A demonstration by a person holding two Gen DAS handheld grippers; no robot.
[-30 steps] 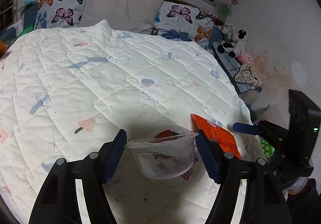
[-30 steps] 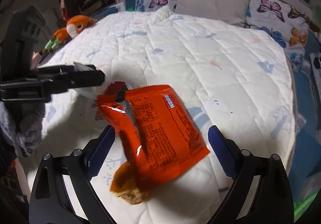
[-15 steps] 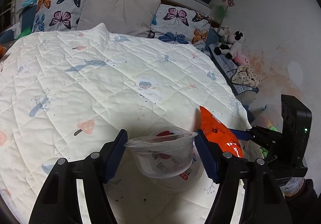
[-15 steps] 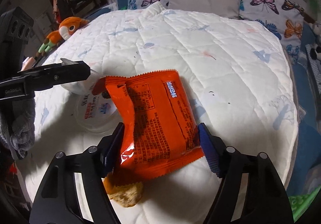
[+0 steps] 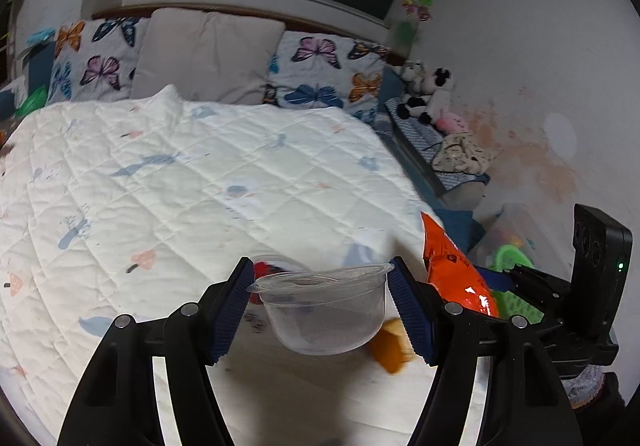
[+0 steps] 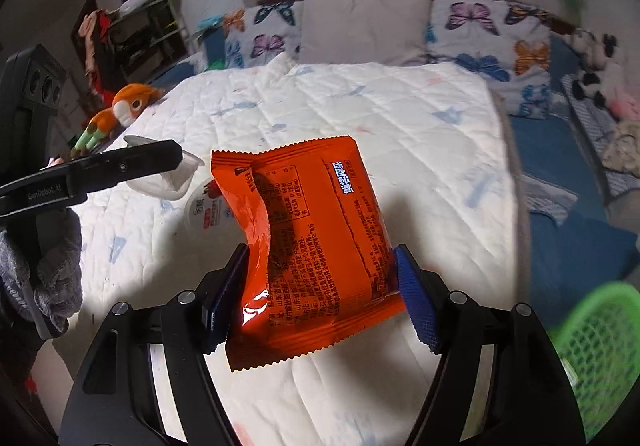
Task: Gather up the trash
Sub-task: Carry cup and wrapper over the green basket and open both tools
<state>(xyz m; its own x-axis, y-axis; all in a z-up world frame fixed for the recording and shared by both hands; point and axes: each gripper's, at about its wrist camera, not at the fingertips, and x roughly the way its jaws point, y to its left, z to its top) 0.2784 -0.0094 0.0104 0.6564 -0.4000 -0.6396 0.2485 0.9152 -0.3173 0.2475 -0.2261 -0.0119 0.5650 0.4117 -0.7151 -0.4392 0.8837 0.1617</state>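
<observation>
My left gripper is shut on a clear plastic cup and holds it upright above the white quilt. Behind the cup lies a round printed lid, mostly hidden. My right gripper is shut on an orange snack packet, lifted off the quilt. In the left wrist view the packet hangs to the right of the cup, with the right gripper behind it. An orange food scrap lies on the quilt below. The right wrist view shows the left gripper, the cup and the lid.
A green mesh basket stands off the bed at the lower right. Butterfly pillows and a beige cushion line the headboard. Plush toys lie along the right wall, an orange plush on the left edge.
The right gripper's jaws closed on the orange packet and raised it off the quilt, uncovering the orange scrap. The left gripper lifted the clear cup away from the printed lid.
</observation>
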